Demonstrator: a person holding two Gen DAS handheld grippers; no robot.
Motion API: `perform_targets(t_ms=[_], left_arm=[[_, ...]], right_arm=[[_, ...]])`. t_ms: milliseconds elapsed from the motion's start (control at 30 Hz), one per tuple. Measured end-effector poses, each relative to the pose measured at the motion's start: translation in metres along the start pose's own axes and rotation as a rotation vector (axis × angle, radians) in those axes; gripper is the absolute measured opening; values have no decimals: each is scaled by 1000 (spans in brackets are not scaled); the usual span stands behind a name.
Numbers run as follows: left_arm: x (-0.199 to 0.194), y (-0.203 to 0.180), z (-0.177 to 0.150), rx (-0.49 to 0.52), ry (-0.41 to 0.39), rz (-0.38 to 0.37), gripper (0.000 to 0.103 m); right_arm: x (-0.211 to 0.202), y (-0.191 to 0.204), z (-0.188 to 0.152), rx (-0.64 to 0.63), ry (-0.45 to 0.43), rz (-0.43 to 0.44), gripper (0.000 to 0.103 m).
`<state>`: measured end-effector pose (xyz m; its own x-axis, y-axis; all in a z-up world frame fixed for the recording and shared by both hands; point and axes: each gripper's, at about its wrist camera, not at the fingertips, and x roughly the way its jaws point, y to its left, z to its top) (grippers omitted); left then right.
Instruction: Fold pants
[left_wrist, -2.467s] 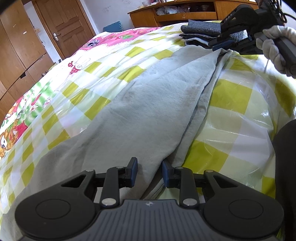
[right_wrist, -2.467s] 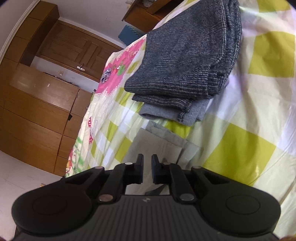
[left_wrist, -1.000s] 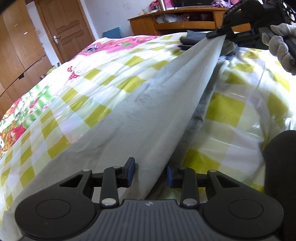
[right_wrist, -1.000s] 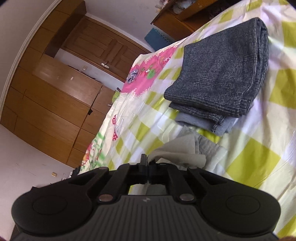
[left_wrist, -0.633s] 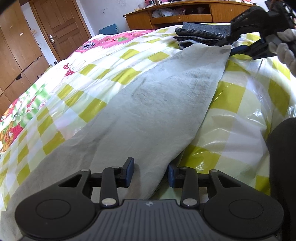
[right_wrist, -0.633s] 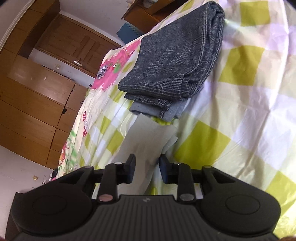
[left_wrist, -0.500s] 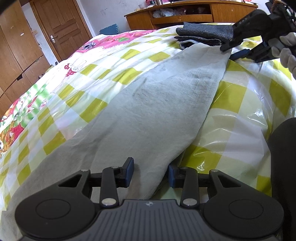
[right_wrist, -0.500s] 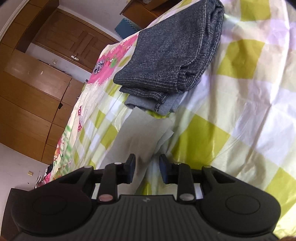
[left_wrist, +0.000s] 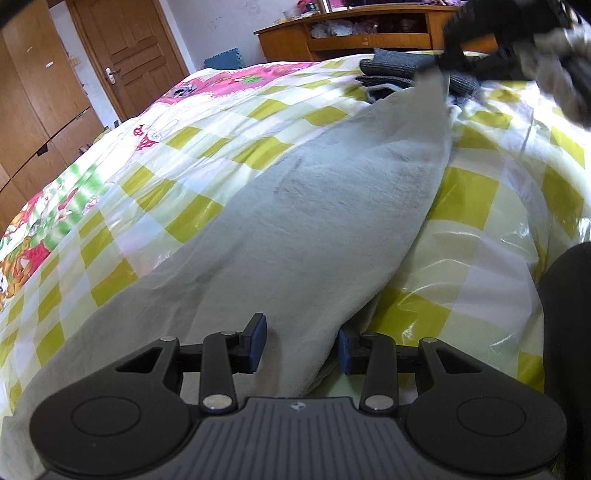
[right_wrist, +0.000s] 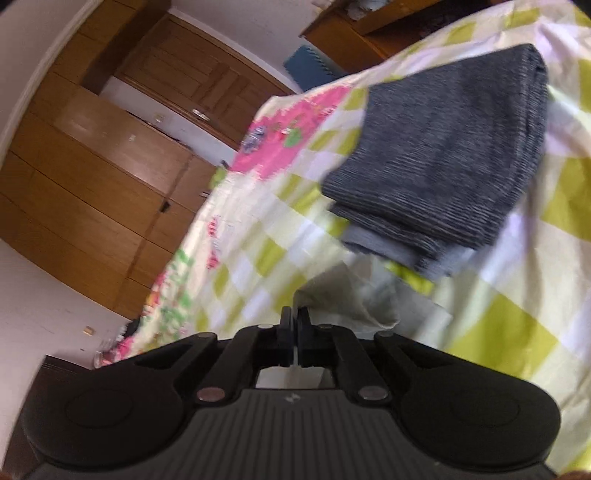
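Light grey pants (left_wrist: 314, 229) lie lengthwise on the checked bed sheet (left_wrist: 480, 192). My left gripper (left_wrist: 300, 345) sits low over their near end. It is open, a fold of the cloth lying between its jaws. At the far end my right gripper (left_wrist: 445, 68), in a gloved hand (left_wrist: 554, 70), is shut on the pants' hem and lifts it off the bed. In the right wrist view that gripper (right_wrist: 295, 319) has its jaws together, and the pale hem (right_wrist: 343, 299) bunches just ahead of them.
A folded stack of dark grey clothes (left_wrist: 399, 66) (right_wrist: 454, 177) lies just beyond the hem. A wooden dresser (left_wrist: 369, 33) stands behind the bed, a door (left_wrist: 129, 48) and wardrobe (right_wrist: 92, 184) to the left. Dark clothing of the person (left_wrist: 569, 332) fills the right edge.
Half a second ago the right gripper stood open over the flat hem. Now it is shut on the hem and has raised it. The left gripper has kept its place.
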<state>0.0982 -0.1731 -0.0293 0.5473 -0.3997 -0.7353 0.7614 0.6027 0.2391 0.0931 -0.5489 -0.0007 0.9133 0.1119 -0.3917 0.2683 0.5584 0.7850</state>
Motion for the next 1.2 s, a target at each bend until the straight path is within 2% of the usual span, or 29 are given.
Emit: perform_targets(t_ms=[67, 133, 200, 267, 333, 400, 467, 533, 633, 667, 700, 800, 833, 900, 933, 967, 1033, 1200], left_arm=[[-1, 2, 0, -5, -3, 6, 52], [-2, 2, -1, -6, -6, 9, 52], [1, 0, -2, -3, -2, 7, 52], [2, -2, -4, -1, -5, 8, 52], [1, -2, -3, 1, -9, 10, 52], [1, -1, -4, -5, -8, 2, 52], [2, -1, -4, 2, -5, -1, 53], [3, 0, -2, 8, -1, 1, 53], [3, -2, -2, 7, 1, 9, 53], [3, -2, -1, 7, 2, 11, 53], [3, -3, -1, 8, 2, 12, 53], [2, -3, -2, 13, 1, 10, 53], [2, -3, -2, 14, 0, 9, 53], [2, -2, -2, 12, -2, 8, 53], [2, -2, -3, 10, -4, 6, 53], [2, -2, -3, 9, -6, 6, 53], [2, -1, -4, 5, -9, 5, 53], [1, -1, -3, 15, -8, 7, 53]], right_arm=[[-7, 14, 8, -29, -47, 56, 3], [-10, 14, 10, -50, -67, 60, 3], [2, -3, 4, -67, -26, -27, 3], [16, -29, -5, -43, 49, -167, 4], [12, -44, -12, -21, 53, -194, 7], [4, -54, -13, 33, 46, -169, 9], [2, -62, -10, 83, 48, -132, 22], [6, -60, -5, 75, 43, -145, 27], [13, -54, 3, 86, 20, -125, 27], [13, -51, 6, 86, 13, -105, 20], [10, -46, 7, 63, -9, -91, 18], [-4, -36, 9, -24, -93, -150, 21], [-7, -40, 9, -17, -86, -180, 22], [-14, -54, 6, 45, -45, -184, 23], [-18, -58, 3, 72, -26, -182, 26], [-23, -61, -2, 87, -13, -182, 36], [-26, -64, -12, 100, 14, -186, 48], [-10, -64, -20, 130, 29, -165, 48]])
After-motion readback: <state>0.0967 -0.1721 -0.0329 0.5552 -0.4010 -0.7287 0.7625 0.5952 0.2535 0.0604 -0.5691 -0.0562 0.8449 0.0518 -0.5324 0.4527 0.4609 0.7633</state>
